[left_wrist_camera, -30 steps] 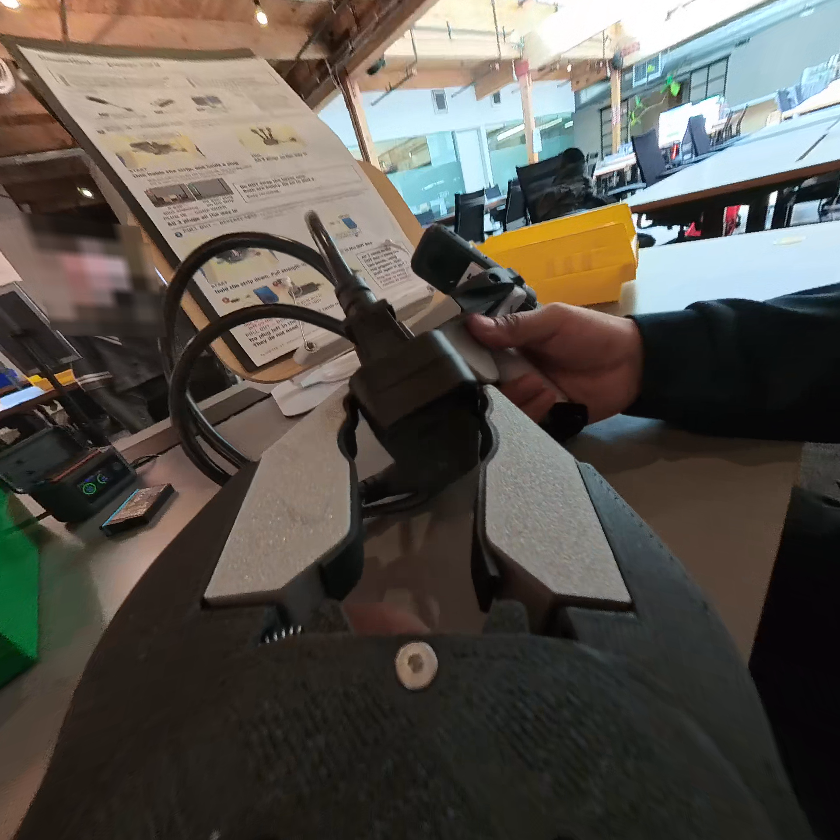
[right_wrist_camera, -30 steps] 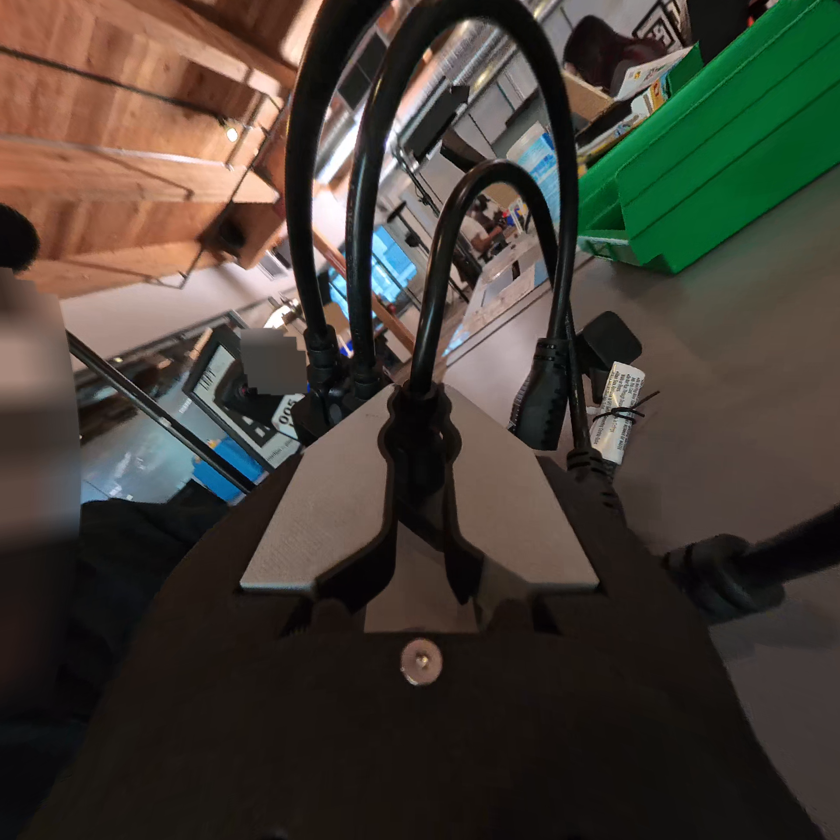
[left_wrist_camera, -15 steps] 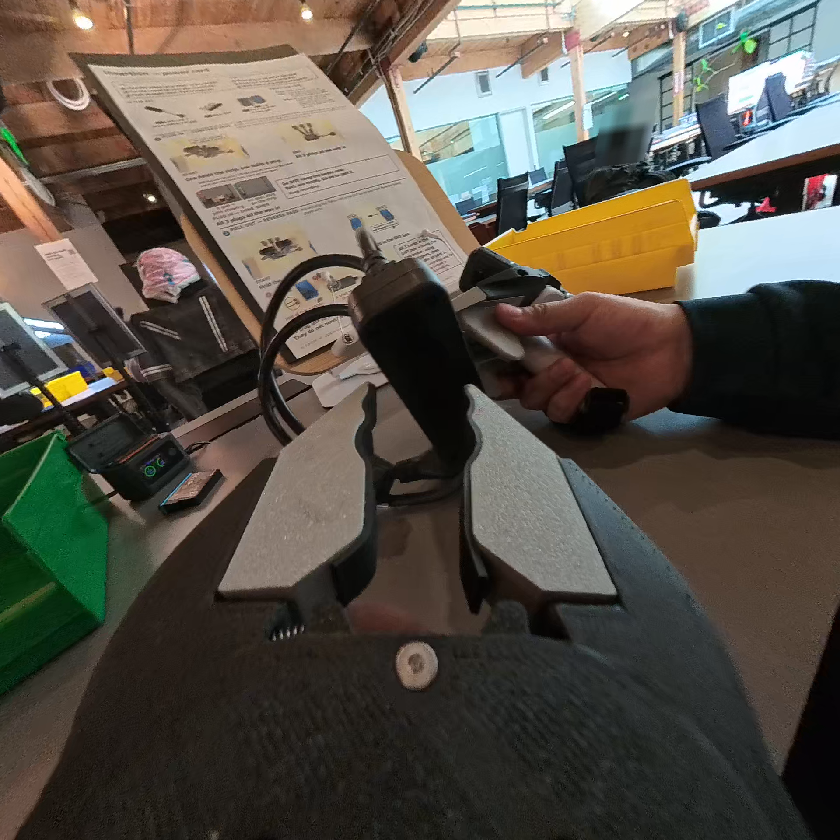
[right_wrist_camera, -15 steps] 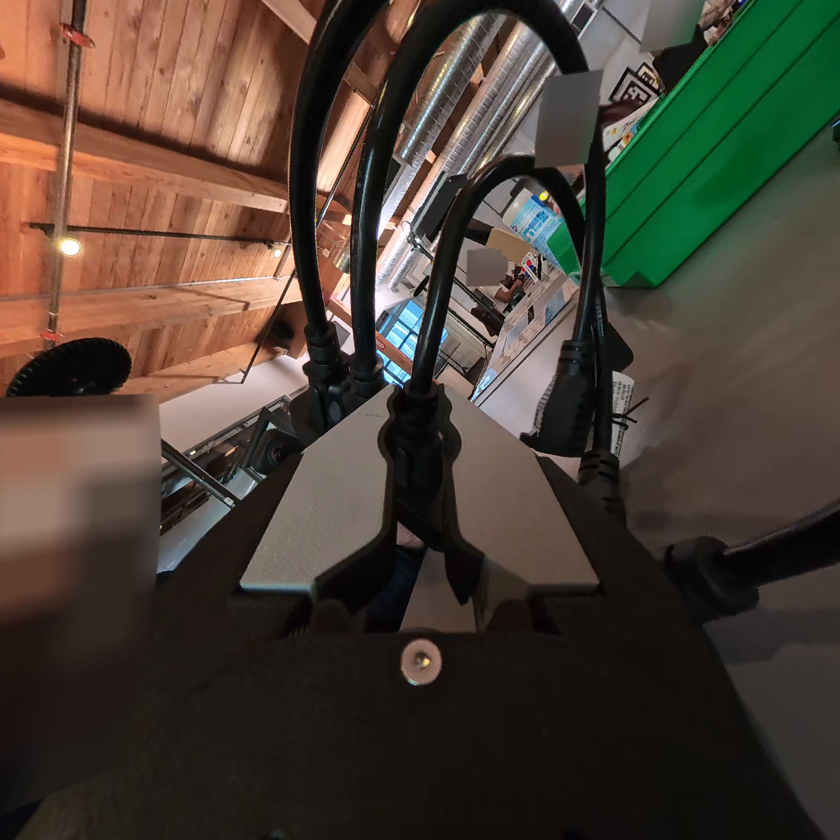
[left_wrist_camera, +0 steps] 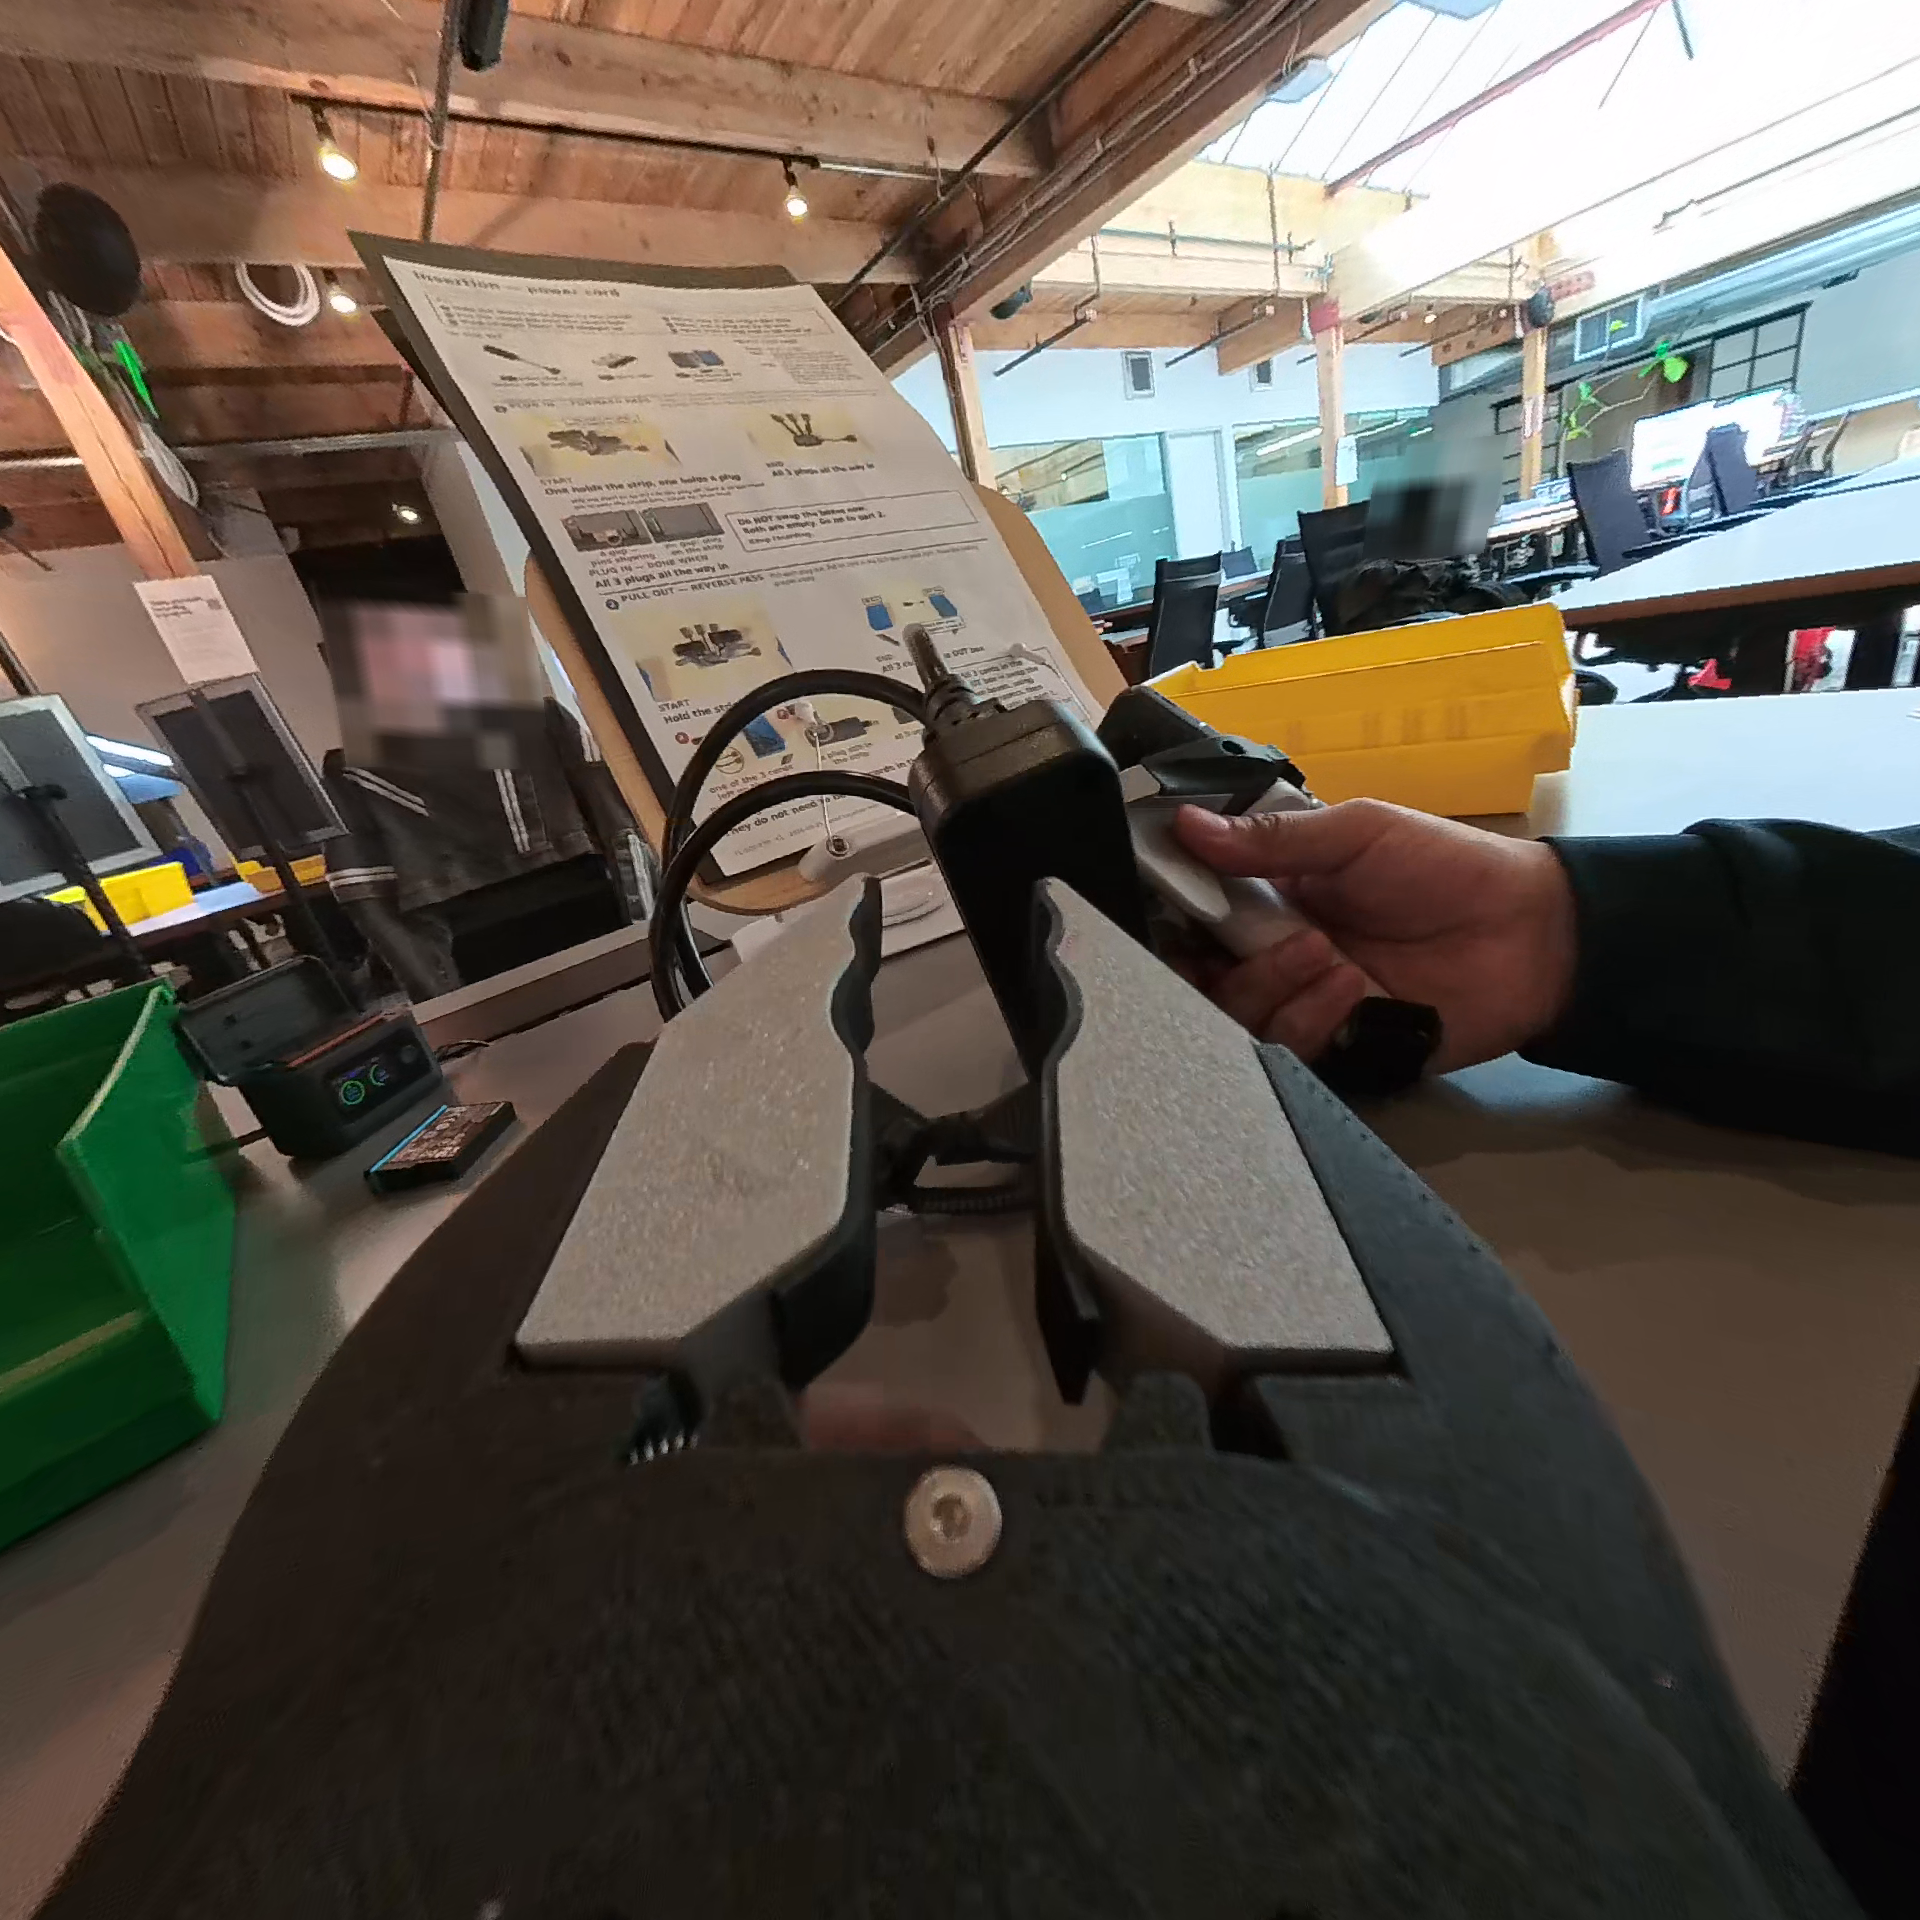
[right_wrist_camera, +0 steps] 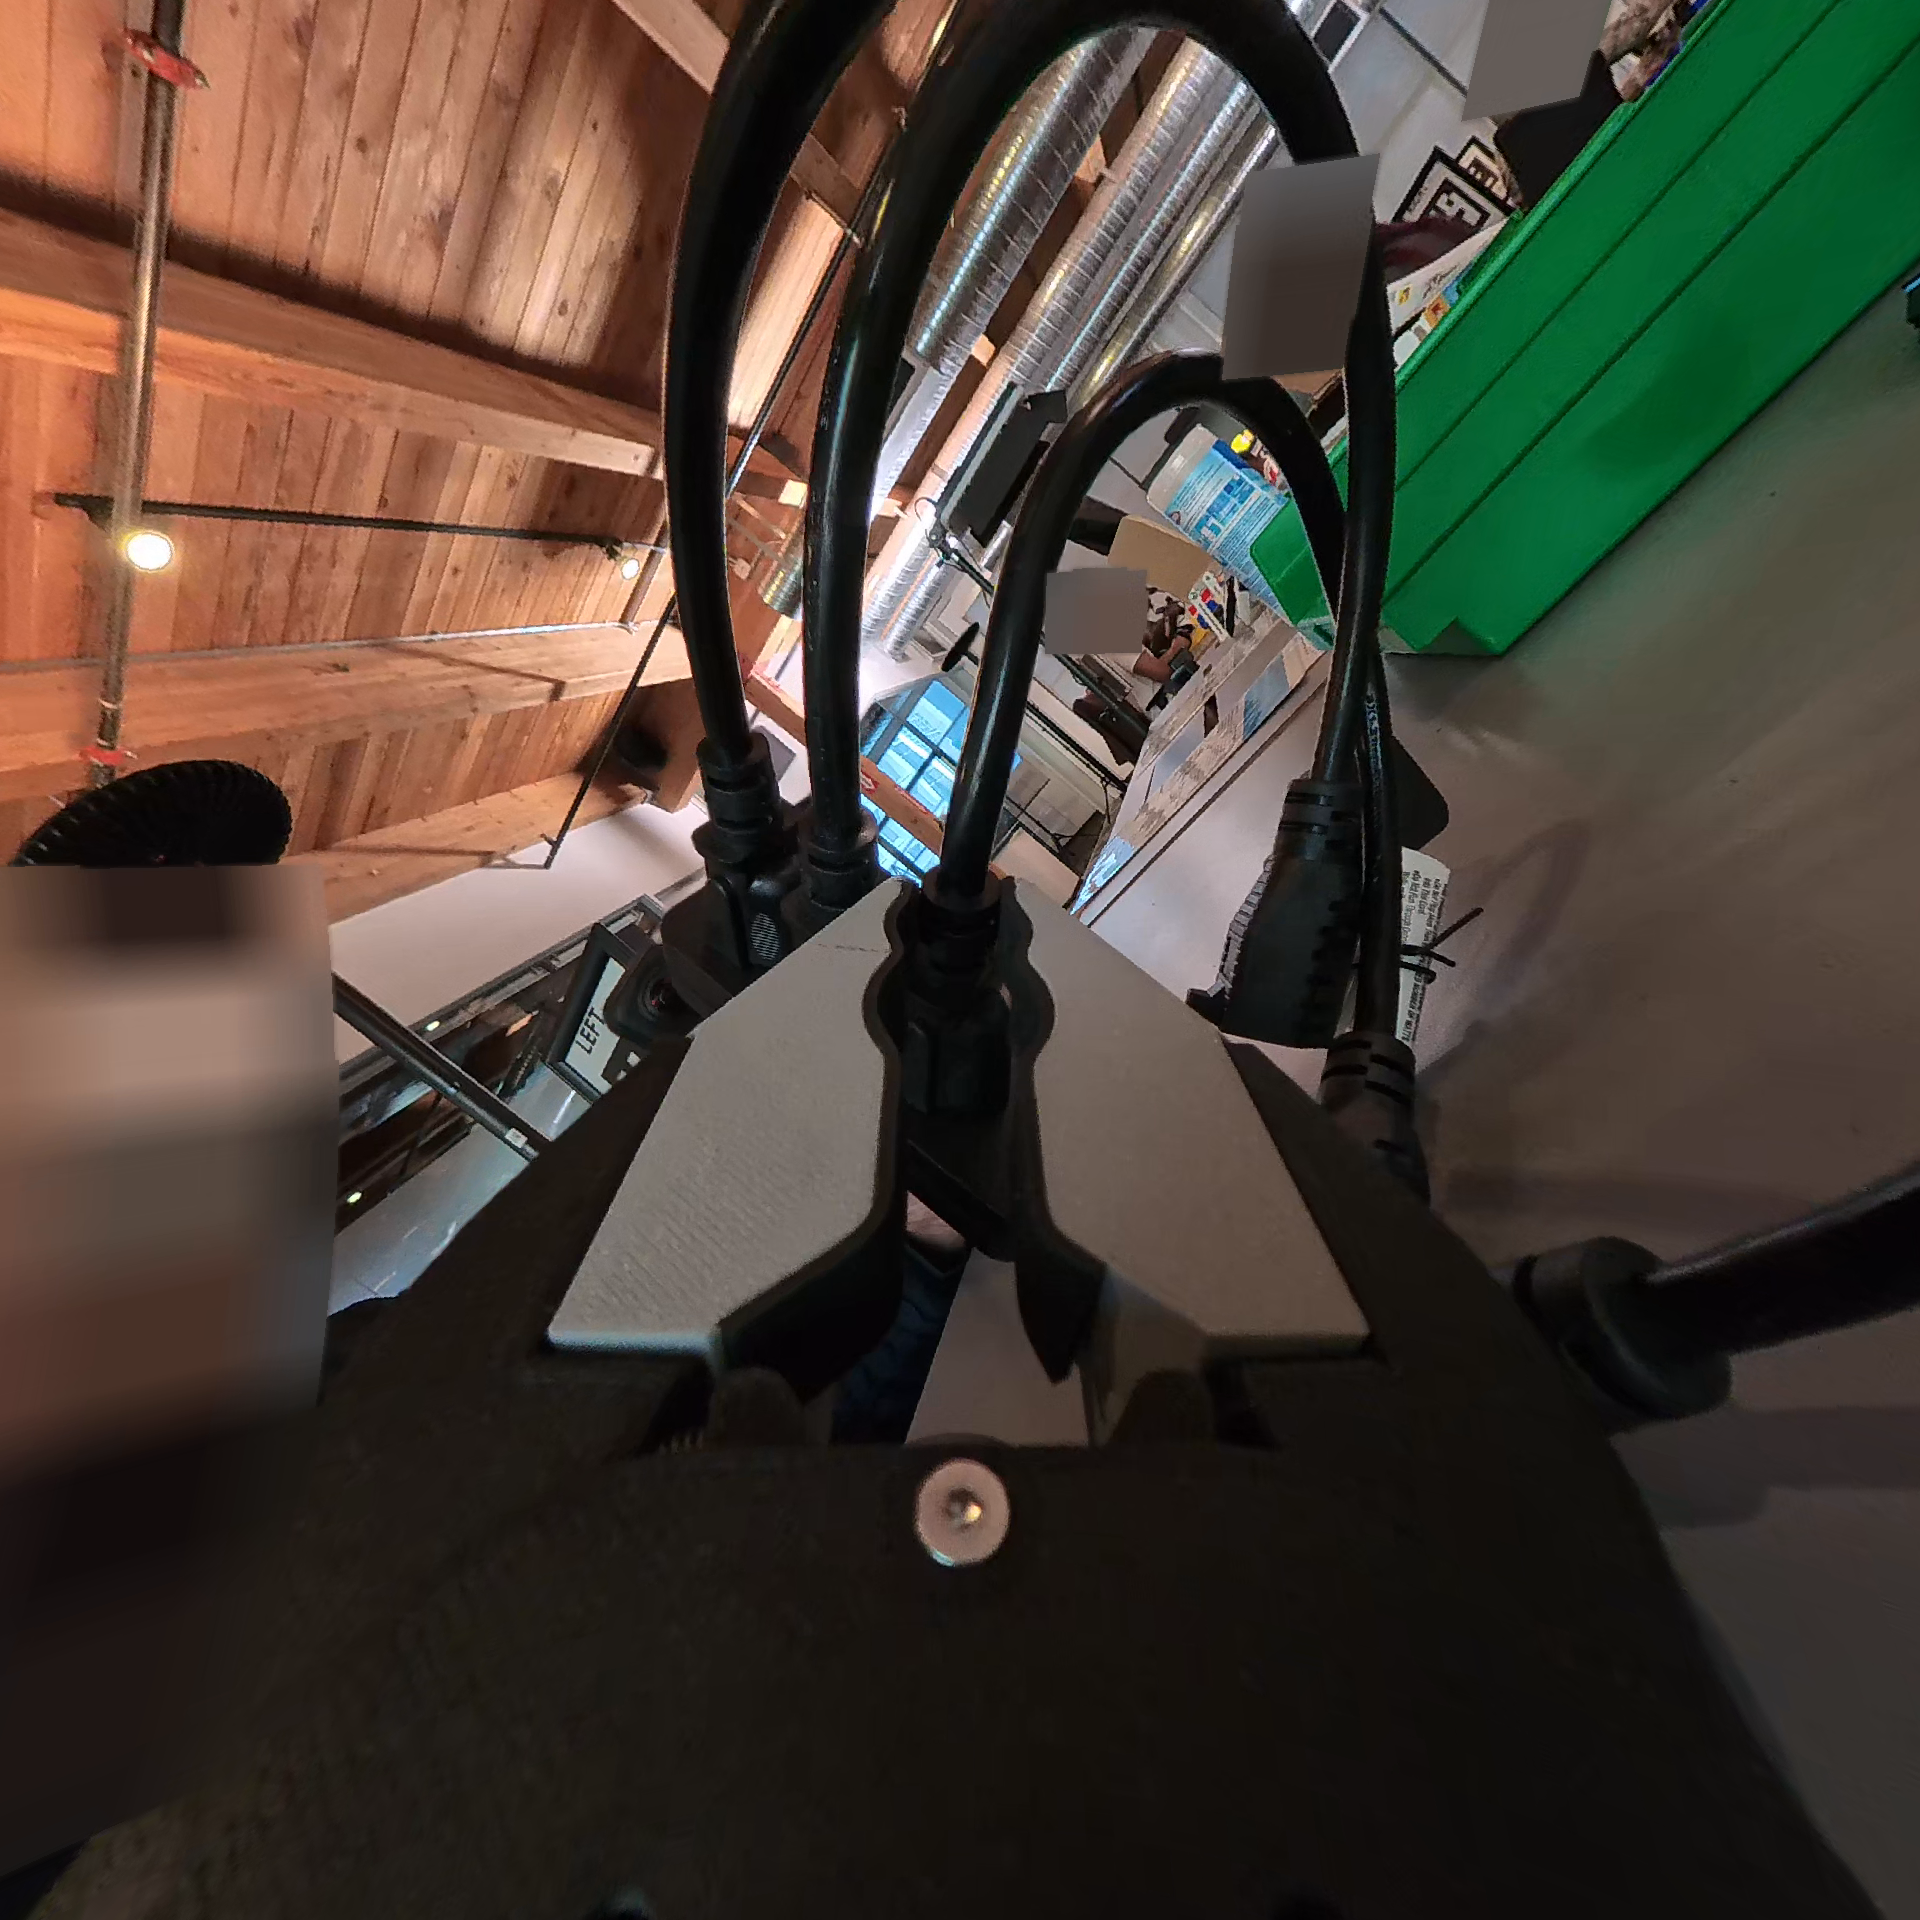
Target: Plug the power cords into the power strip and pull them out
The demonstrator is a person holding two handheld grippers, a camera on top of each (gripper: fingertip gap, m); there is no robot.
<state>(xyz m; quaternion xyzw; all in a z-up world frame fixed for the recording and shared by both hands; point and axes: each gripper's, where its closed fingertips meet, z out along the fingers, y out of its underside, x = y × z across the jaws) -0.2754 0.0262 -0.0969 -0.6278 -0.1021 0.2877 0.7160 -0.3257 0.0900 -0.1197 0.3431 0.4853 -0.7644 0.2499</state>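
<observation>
Firstly, grey table [left_wrist_camera: 1558, 1299]: carries all items below.

Instruction sheet [left_wrist_camera: 675, 468]: large white printed page with small photographs and blocks of black text, leaning on a wooden stand [left_wrist_camera: 1029, 551] at the back of the table.

Green bin [left_wrist_camera: 104, 1195]: plastic, at the table's left edge; no marking visible on it.

Yellow bin [left_wrist_camera: 1403, 717]: plastic, far right, behind the hand [left_wrist_camera: 1392, 935]; plain.

Left gripper [left_wrist_camera: 956, 914]: jaws narrowed but not clamped. The black power strip [left_wrist_camera: 1023, 831] stands on end between them, against the right finger [left_wrist_camera: 1143, 1091], with table showing between it and the left finger [left_wrist_camera: 748, 1091]. No brand shows on the strip.

Right gripper [right_wrist_camera: 956, 914]: jaws closed on the black plug [right_wrist_camera: 951, 1018] of one power cord [right_wrist_camera: 1195, 395], which arches upward from the pads. Two more plugs [right_wrist_camera: 748, 821] sit just beside the fingertips, their cords looping overhead.

Portable power unit [left_wrist_camera: 322, 1060]: dark, with a lit display, near the green bin; its figures are too small to read.

Flat black pack [left_wrist_camera: 442, 1132]: beside the unit, with a printed label.

White tag [right_wrist_camera: 1429, 935]: small, printed, tied to a cord lying on the table.

White label [right_wrist_camera: 592, 1039]: black lettering, on the left gripper's body.
</observation>
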